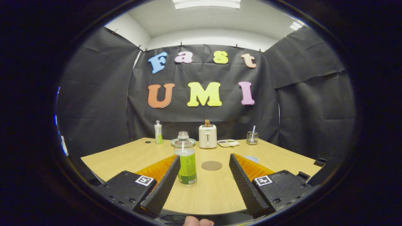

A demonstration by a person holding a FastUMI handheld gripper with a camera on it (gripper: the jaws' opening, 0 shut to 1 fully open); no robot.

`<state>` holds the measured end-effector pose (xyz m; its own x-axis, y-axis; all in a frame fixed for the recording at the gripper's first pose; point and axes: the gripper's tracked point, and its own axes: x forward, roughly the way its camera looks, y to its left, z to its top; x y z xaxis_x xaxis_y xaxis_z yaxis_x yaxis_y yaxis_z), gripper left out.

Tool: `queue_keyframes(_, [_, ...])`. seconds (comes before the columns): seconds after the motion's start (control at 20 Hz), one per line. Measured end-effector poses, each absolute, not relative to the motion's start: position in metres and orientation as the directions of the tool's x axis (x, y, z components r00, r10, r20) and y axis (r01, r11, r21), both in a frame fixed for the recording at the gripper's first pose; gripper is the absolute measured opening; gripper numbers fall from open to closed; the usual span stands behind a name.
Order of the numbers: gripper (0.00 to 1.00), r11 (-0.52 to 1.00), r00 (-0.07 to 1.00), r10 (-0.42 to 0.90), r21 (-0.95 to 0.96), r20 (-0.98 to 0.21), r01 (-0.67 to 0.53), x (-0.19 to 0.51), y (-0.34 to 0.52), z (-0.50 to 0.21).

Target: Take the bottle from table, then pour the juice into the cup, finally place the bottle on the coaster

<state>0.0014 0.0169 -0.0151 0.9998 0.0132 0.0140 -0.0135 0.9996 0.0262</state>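
Gripper view, ordered by size. The booth wall of black cloth [94, 94] is seen behind everything, with a white ceiling above it. A wooden table [207, 191] is spread below, carrying all the items. The gripper [204, 163] is held low over the near edge of the table; its jaws are spread wide apart and nothing is gripped between them. The left finger [165, 185] is seen just beside the bottle, at the bottle's 9 o'clock; whether the two touch cannot be told. The right finger [243, 185] is kept well apart from the bottle.

The bottle [186, 163], clear with a green label and pale liquid inside, is stood upright on the table between the jaws, close to the left one. A white toaster [207, 136] is placed far back on the table, at 12 o'clock from the jaws. A slim white and green bottle [158, 132] is stood at 11 o'clock, near the wall. A plate [174, 142] is partly hidden behind the bottle's neck. A shallow tray [228, 143] is set just right of the toaster, and a wire holder [252, 137] with a white utensil is set beyond it at 1 o'clock. The round brown coaster [211, 165] lies flat at the bottle's 3 o'clock, between the jaws. A bluish rim [252, 158], perhaps the cup, is partly hidden behind the right finger. A fingertip [198, 222] is glimpsed at 6 o'clock.
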Motion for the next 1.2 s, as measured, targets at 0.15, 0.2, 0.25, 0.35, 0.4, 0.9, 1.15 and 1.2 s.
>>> queue_keyframes(0.15, [1.0, 0.999, 0.999, 0.031, -0.018, -0.015, -0.031, 0.013, 0.033, -0.027])
queue_keyframes(0.2, [1.0, 0.999, 0.999, 0.037, -0.028, -0.024, -0.037, 0.016, 0.036, -0.028])
queue_keyframes(0.25, [1.0, 0.999, 0.999, 0.042, -0.031, -0.03, -0.043, 0.02, 0.041, -0.03])
queue_keyframes(0.35, [1.0, 0.998, 0.998, 0.042, -0.034, -0.046, -0.044, 0.031, 0.047, -0.035])
queue_keyframes(0.4, [1.0, 0.999, 0.998, 0.036, -0.039, -0.053, -0.038, 0.038, 0.049, -0.037])
queue_keyframes(0.9, [1.0, 0.999, 0.974, 0.0, -0.039, -0.226, -0.009, 0.105, 0.069, -0.089])
queue_keyframes(1.15, [1.0, 0.999, 0.964, -0.013, -0.047, -0.266, 0.001, 0.125, 0.077, -0.093])
queue_keyframes(1.2, [1.0, 0.999, 0.965, -0.01, -0.043, -0.264, -0.002, 0.129, 0.079, -0.093])
